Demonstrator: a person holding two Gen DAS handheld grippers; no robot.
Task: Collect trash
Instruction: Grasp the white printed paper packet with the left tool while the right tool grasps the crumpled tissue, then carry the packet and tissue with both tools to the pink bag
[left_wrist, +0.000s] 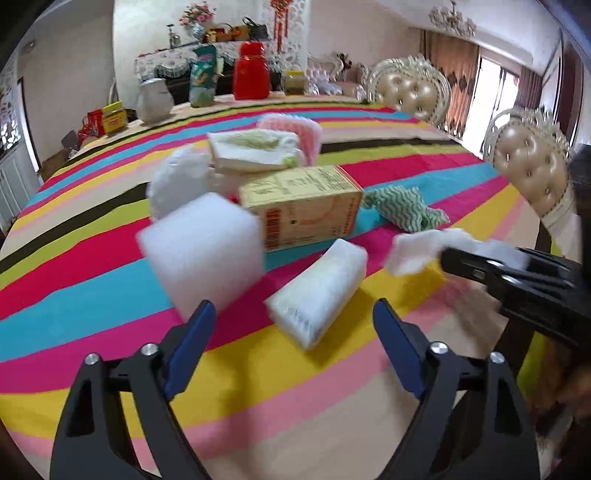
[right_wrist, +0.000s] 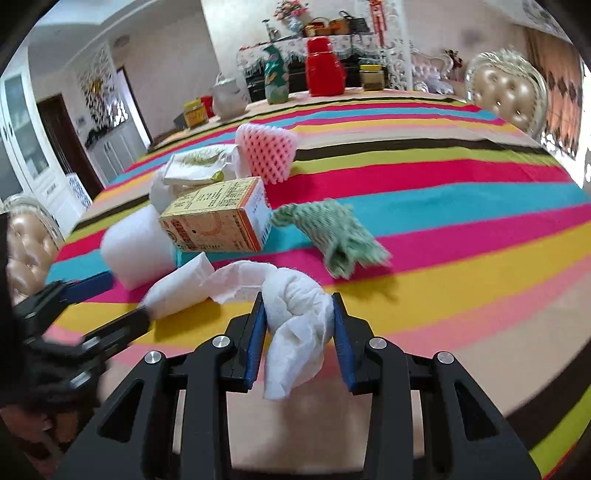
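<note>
Counter (left_wrist: 369, 369) with rainbow-striped cloth, carrying a loose cluster of trash.

Orange-and-cream cardboard carton (left_wrist: 306, 210) on its side, mid-cluster, beyond both tools.

White foam block (left_wrist: 203, 254) just left of the left tool's line.

White wrapped tissue pack (left_wrist: 317, 291) — flat on the cloth, straight ahead of the left tool (left_wrist: 293, 347), long axis slanting away to the right; left tool nearer, jaws wide, nothing between.

Crumpled white paper tissue (right_wrist: 295, 314) — pinched in the right tool (right_wrist: 299, 332), jaws narrow.
</note>
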